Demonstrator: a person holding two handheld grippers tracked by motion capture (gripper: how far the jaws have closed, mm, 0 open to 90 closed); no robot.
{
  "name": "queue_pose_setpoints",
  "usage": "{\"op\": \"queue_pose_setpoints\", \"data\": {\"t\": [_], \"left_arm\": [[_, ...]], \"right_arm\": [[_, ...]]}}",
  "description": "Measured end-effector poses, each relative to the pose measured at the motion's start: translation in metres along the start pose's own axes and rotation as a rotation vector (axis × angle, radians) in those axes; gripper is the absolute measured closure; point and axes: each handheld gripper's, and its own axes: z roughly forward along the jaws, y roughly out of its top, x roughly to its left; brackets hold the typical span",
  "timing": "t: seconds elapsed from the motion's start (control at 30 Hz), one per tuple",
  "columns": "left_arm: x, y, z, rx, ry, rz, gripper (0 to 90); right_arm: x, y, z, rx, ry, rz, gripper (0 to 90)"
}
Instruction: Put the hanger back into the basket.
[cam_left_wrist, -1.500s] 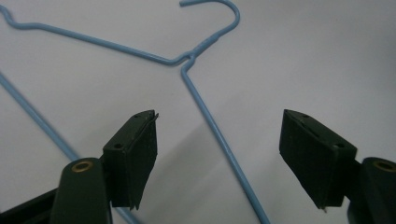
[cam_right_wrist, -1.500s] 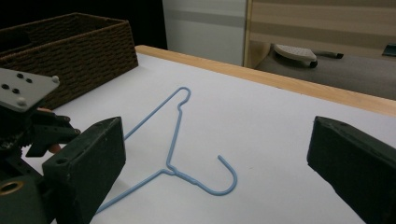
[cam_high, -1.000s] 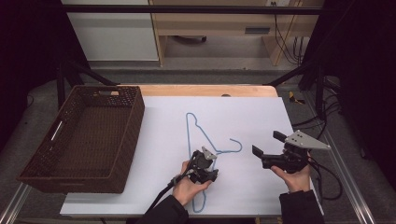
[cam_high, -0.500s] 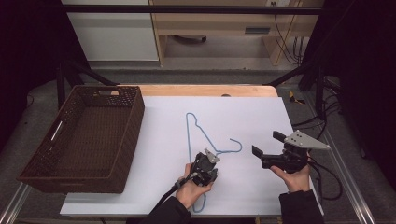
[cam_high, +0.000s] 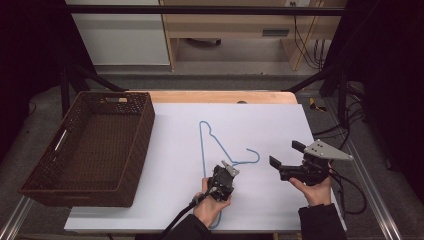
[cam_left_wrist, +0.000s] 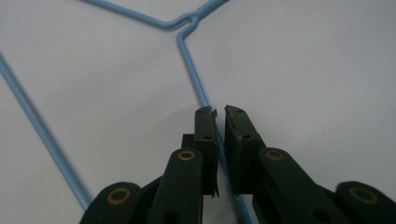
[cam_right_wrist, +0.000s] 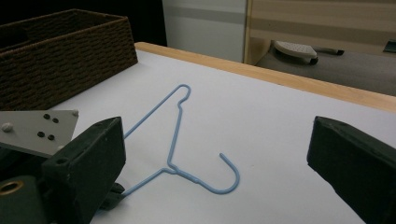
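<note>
Since the earlier frames my left gripper (cam_high: 223, 172) has nudged a little along the hanger (cam_high: 204, 150) and its jaws have just been closing, with the wire between them. My right gripper (cam_high: 284, 155) hasn't shifted, and neither has the hanger.

Table (cam_high: 270, 125): white top with a wood strip along the far edge. Everything sits on it.

Basket (cam_high: 37, 175): dark brown wicker, at the left edge of the table, well apart from the hanger.

Hanger: light blue wire, lying flat near the middle of the table. One corner points away from me, and the hook curls toward the right gripper. The near end runs under my left hand (cam_high: 212, 205).

Right gripper: held in my right hand (cam_high: 315, 192) above the right side of the table, pointing left toward the hook but apart from it. In the right gripper view I see both jaws standing wide, nothing between them, with the hanger (cam_right_wrist: 180, 140) ahead and the basket (cam_right_wrist: 60, 51) at the far left.

Left gripper: down over the hanger's near arm, just short of the neck where the wires twist together. In the left gripper view (cam_left_wrist: 219, 112) the jaws are narrow, nearly together, with the blue wire (cam_left_wrist: 196, 84) running straight into the slit between them. I read that as clamped on the wire.
</note>
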Motion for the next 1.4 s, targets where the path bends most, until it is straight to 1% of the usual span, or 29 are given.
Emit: {"op": "queue_pose_setpoints", "data": {"t": [0.03,0.07,0.1,0.13,0.17,0.2,0.23,0.27,0.3,0.33,0.43,0.5,0.57,0.6,0.7,0.73,0.83,0.9,0.93,0.97,1.07,1.17,1.23,1.3,1.37,1.4], "left_arm": [[0.0,0.0,0.0,-0.003,0.001,-0.008,84.1],[-0.001,-0.001,0.0,-0.012,0.009,-0.027,84.6],[-0.001,-0.001,0.0,-0.012,0.009,-0.027,84.7],[-0.003,-0.002,0.0,-0.016,0.021,-0.042,84.9],[-0.003,-0.002,0.0,-0.016,0.021,-0.042,85.0],[-0.003,-0.002,0.0,-0.019,0.02,-0.053,85.0],[-0.002,-0.002,0.0,-0.014,0.016,-0.06,85.2],[0.0,-0.002,-0.001,-0.014,0.006,-0.079,85.4],[0.0,-0.002,-0.001,-0.014,0.006,-0.079,85.4],[0.001,-0.003,-0.001,-0.021,-0.006,-0.107,85.6],[0.001,-0.004,-0.001,-0.027,-0.005,-0.109,85.8],[0.004,-0.006,-0.002,-0.043,-0.018,-0.125,86.1],[0.004,-0.007,-0.002,-0.046,-0.017,-0.125,86.4],[0.005,-0.008,-0.002,-0.049,-0.005,-0.123,86.6],[0.005,-0.009,-0.003,-0.05,-0.006,-0.125,86.7],[0.005,-0.009,-0.003,-0.053,0.001,-0.118,86.7],[0.005,-0.01,-0.003,-0.054,-0.004,-0.119,86.7],[0.006,-0.01,-0.004,-0.052,-0.01,-0.122,86.5],[0.008,-0.01,-0.003,-0.056,-0.026,-0.136,85.9],[0.008,-0.01,-0.003,-0.056,-0.026,-0.136,85.6],[0.009,-0.01,-0.001,-0.065,-0.057,-0.17,79.5],[0.009,-0.009,-0.001,-0.06,-0.047,-0.168,81.5],[0.006,-0.009,-0.001,-0.054,-0.02,-0.151,84.3],[0.004,-0.008,-0.001,-0.045,-0.005,-0.134,84.9],[0.003,-0.008,-0.001,-0.045,0.001,-0.129,85.0],[0.001,-0.007,-0.001,-0.041,0.014,-0.112,85.4]], "right_arm": [[0.0,0.0,0.0,0.0,0.001,0.0,4.7],[0.0,0.0,0.0,-0.001,0.001,0.002,4.8],[0.0,0.0,0.0,-0.001,0.001,0.001,4.8],[0.0,0.0,0.0,0.0,0.0,0.001,4.8],[0.0,0.0,0.0,0.0,0.0,0.001,4.8],[0.0,0.0,0.0,0.0,0.0,0.001,4.8],[0.0,0.0,0.0,0.0,0.001,0.002,4.8],[0.0,0.0,0.0,0.001,0.002,-0.001,4.8],[0.0,0.0,0.0,0.001,0.003,-0.001,4.8],[0.0,0.0,0.0,0.002,0.005,-0.002,4.8],[0.001,0.0,0.001,0.003,0.007,0.001,4.9],[0.001,-0.001,0.001,0.009,0.009,-0.001,4.9],[0.001,-0.001,0.002,0.009,0.011,-0.002,4.9],[0.001,-0.001,0.002,0.01,0.013,-0.002,5.0],[0.001,-0.001,0.002,0.014,0.015,-0.006,5.0],[0.002,-0.001,0.003,0.013,0.014,-0.004,5.0],[0.002,-0.001,0.003,0.016,0.015,-0.002,5.0],[0.002,-0.001,0.002,0.014,0.016,-0.002,5.0],[0.001,-0.001,0.002,0.012,0.019,-0.004,5.0],[0.001,-0.001,0.002,0.012,0.019,-0.004,5.0],[0.001,-0.001,0.002,0.013,0.019,-0.004,5.1],[0.002,-0.001,0.003,0.013,0.017,-0.001,5.0],[0.001,-0.001,0.002,0.013,0.019,-0.003,5.0],[0.002,-0.001,0.003,0.012,0.018,0.0,5.1],[0.002,-0.001,0.003,0.014,0.02,-0.001,5.0],[0.002,-0.001,0.003,0.013,0.019,0.002,5.0]]}}
